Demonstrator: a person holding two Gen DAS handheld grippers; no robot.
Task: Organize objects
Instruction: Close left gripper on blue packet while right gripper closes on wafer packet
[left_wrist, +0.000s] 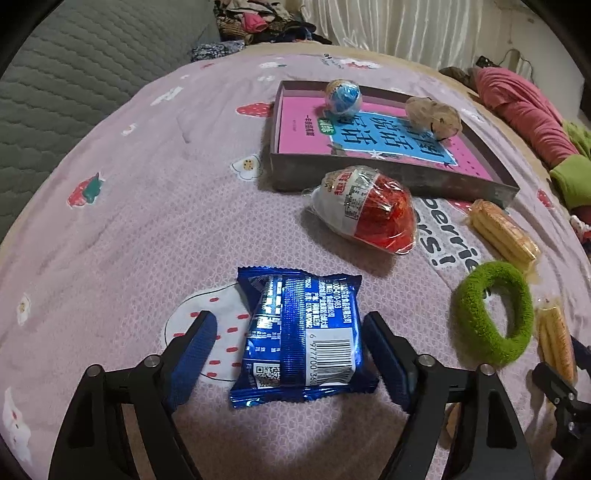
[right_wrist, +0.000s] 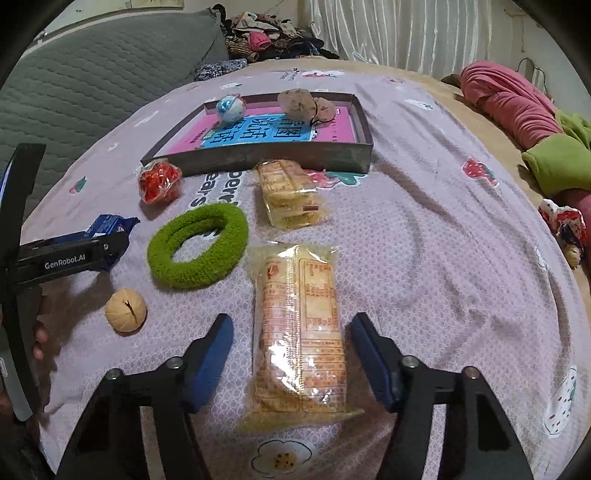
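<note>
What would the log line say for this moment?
left gripper: open around blue packet | right gripper: open around yellow packet | both on bedspread

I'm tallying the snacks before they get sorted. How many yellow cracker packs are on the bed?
2. One cracker pack lies between the right tongs. The other lies farther off, just in front of the tray. None looks hidden.

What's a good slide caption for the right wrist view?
Right claw open around a yellow cracker packet on the bedspread, tray beyond.
</note>
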